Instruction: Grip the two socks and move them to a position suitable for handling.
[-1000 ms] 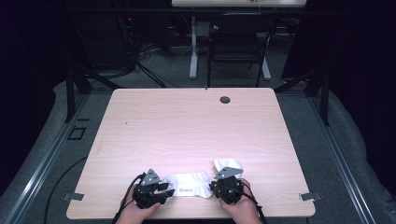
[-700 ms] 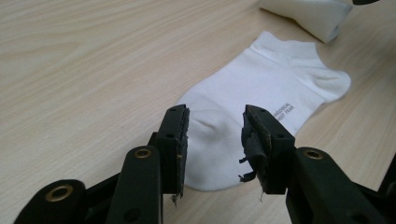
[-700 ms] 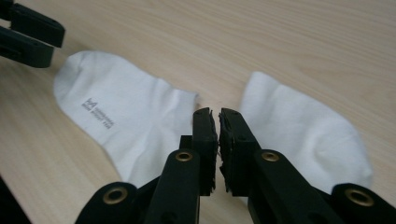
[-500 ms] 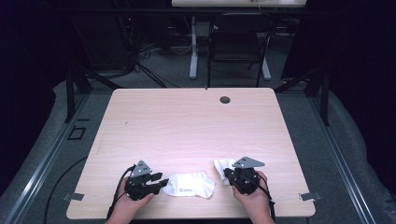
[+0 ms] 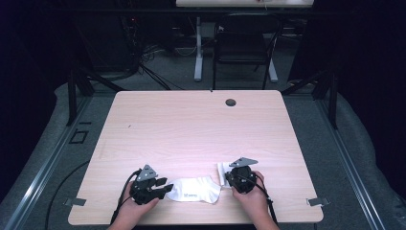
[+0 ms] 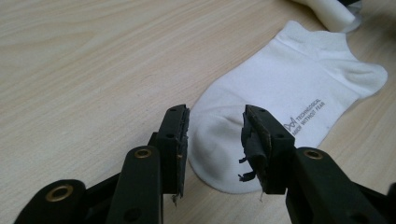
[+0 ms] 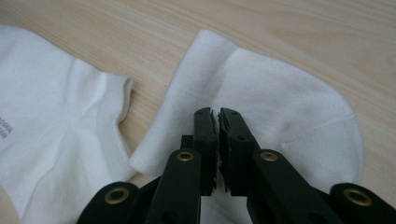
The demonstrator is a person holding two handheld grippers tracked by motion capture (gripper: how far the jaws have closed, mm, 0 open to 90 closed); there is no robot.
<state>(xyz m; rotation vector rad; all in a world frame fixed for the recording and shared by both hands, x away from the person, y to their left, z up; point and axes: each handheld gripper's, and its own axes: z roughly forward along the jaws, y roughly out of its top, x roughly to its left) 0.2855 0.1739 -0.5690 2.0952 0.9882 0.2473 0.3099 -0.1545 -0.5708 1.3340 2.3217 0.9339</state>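
Left tongs [image 6: 212, 140] astride printed sock's [image 6: 285, 98] toe, right tongs [image 7: 218, 126] pinching second sock [image 7: 280, 112]

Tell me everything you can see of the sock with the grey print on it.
The printed sock is a white ankle sock of soft knit, lying flat on the wooden table near its front edge. Small grey lettering with a logo runs along its sole. Its toe end lies between the open jaws of the left gripper, whose pads do not press it. Its cuff points toward a second white sock, which the right gripper pinches; the two lie close, slightly apart.
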